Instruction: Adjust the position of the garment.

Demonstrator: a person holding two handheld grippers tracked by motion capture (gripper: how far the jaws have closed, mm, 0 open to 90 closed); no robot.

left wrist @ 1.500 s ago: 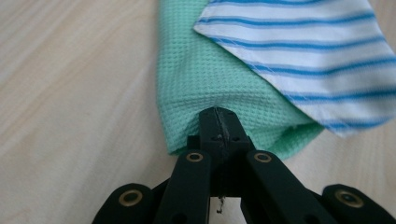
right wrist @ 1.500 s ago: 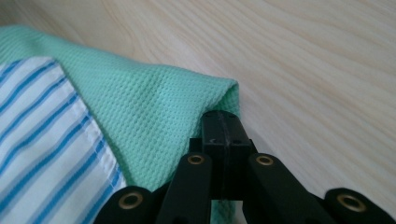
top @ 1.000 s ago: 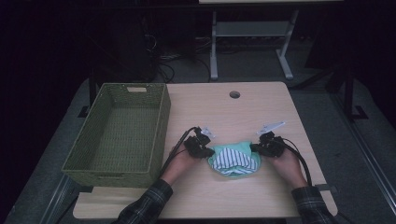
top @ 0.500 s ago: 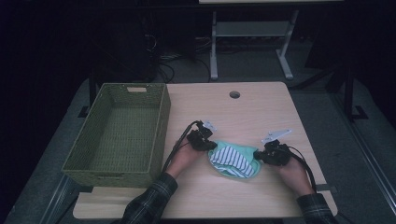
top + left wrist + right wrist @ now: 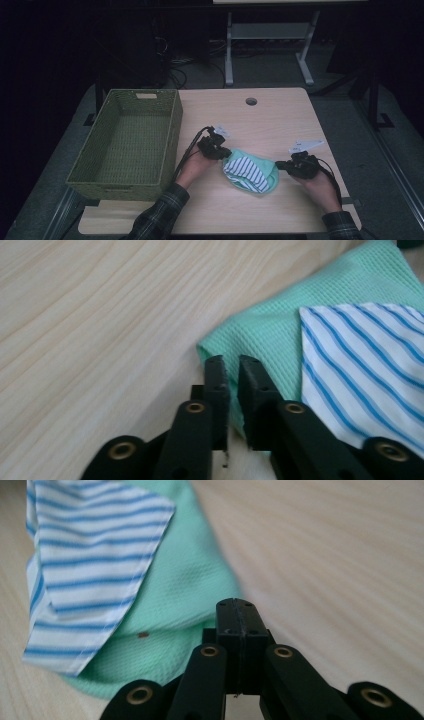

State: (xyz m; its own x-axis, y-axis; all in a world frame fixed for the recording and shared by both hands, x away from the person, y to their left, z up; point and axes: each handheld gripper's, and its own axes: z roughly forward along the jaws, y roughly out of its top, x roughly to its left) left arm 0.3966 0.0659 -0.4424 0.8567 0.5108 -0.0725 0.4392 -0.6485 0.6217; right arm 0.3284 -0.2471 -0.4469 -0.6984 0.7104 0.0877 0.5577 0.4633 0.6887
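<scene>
A mint green waffle cloth (image 5: 269, 174) lies on the table's near middle, with a blue-and-white striped cloth (image 5: 244, 172) folded over it. My left gripper (image 5: 225, 154) rests at the bundle's left end. In the left gripper view its jaws (image 5: 232, 362) stand a narrow gap apart, just at the green cloth (image 5: 260, 325) corner, beside the striped cloth (image 5: 360, 355). My right gripper (image 5: 280, 164) sits at the right end of the bundle. Its jaws (image 5: 236, 605) are pressed together with nothing between them, tips at the green cloth (image 5: 195, 580) edge, the striped cloth (image 5: 90, 545) farther off.
A green woven basket (image 5: 174, 131) stands empty at the table's left side. The wooden table (image 5: 260, 120) has a round cable hole (image 5: 251, 101) near its far edge. Bare wood lies behind and to the right of the cloths.
The bundle now shows its striped side folded over the green. The right gripper has drawn back to the right, and the left gripper has shifted slightly up and left.
</scene>
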